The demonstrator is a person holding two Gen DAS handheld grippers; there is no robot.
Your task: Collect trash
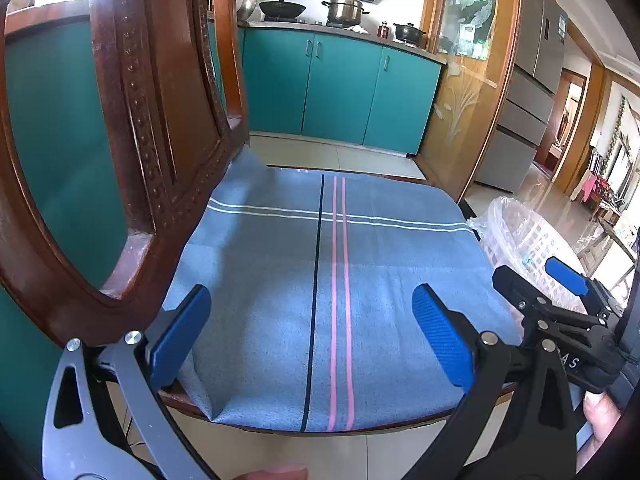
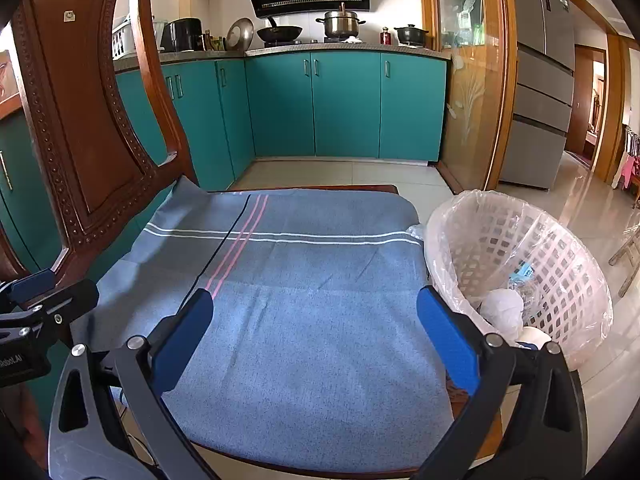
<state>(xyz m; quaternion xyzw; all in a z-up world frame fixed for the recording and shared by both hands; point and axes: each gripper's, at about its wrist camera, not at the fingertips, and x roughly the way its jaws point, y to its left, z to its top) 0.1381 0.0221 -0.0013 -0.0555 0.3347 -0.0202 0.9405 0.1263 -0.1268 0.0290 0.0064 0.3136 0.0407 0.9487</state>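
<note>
Left wrist: my left gripper point(image 1: 312, 332) gapes wide, empty, over the nubby blue striped cloth point(image 1: 280, 280) on the carved wooden chair point(image 1: 132, 120).

Right wrist: my right gripper point(image 2: 314, 332) likewise wide; the plastic-lined lattice basket point(image 2: 560, 264) beside the seat holds crumpled white trash point(image 2: 502, 308).

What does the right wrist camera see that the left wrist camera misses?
Only the right wrist view looks into the bin, showing white wads inside, plus the open right gripper. Only the left shows its own open left gripper and a thumb. Both share the chair, blue cloth and teal cabinets.
</note>
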